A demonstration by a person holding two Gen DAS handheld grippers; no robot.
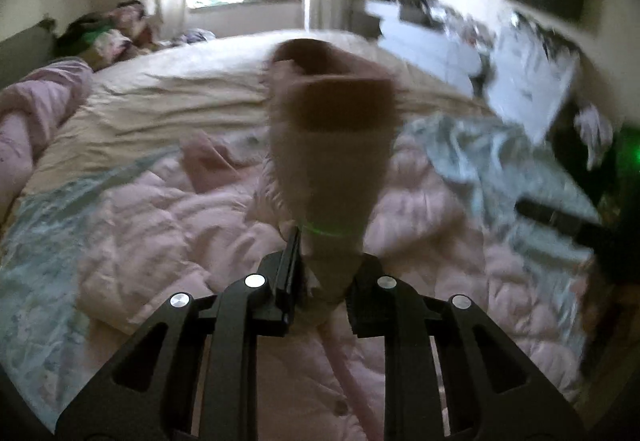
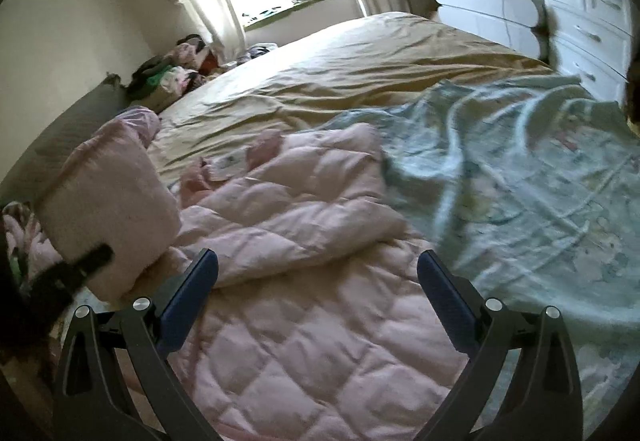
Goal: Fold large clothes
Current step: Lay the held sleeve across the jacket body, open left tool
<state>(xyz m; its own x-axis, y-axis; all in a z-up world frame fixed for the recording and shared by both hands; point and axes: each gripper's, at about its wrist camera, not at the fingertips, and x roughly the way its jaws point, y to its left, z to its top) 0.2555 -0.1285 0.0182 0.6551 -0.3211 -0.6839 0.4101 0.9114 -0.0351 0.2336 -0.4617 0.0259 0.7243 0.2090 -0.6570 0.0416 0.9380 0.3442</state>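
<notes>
Left gripper: jaws pinching pink sleeve, blocking its view
Right gripper: jaws wide apart over pink coat
Beside coat: green blanket

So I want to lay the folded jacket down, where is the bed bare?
The tan sheet is bare from the pink jacket to the window-side edge. The near end is crowded: jacket, green blanket and, at the headboard side, a clothes pile.

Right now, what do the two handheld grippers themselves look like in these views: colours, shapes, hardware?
The left gripper has a black angular linkage frame with triangular cutouts, round silver pivot pins and black fingers. The right gripper has the same dark frame, cutouts and silver pins, but its fingers carry flat dark blue pads. No cables, markings or sleeves are visible in either view.
</notes>
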